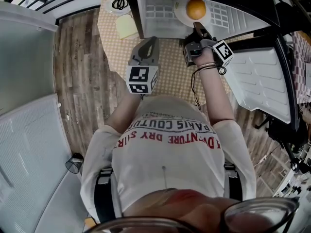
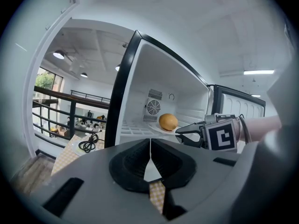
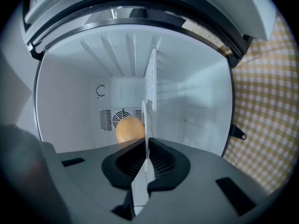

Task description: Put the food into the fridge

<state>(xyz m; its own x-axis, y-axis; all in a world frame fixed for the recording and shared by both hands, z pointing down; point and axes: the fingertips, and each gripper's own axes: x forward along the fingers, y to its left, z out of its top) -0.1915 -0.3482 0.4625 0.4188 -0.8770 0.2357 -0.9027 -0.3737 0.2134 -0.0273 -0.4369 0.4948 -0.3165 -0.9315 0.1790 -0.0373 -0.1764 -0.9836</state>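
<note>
In the head view, the right gripper (image 1: 197,34) reaches into the open fridge (image 1: 155,14), where the round orange food (image 1: 196,8) sits on a white plate (image 1: 181,16). In the left gripper view, the left gripper (image 2: 150,144) is squeezed closed with nothing inside it. In the right gripper view, the jaws pinch the plate's rim, and the food sits deep in the fridge.

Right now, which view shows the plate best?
Head view: the plate is seen from above, orange on it, right gripper pinching its rim. Left gripper view shows it low, side-on. Right gripper view shows only its edge between the jaws.
</note>
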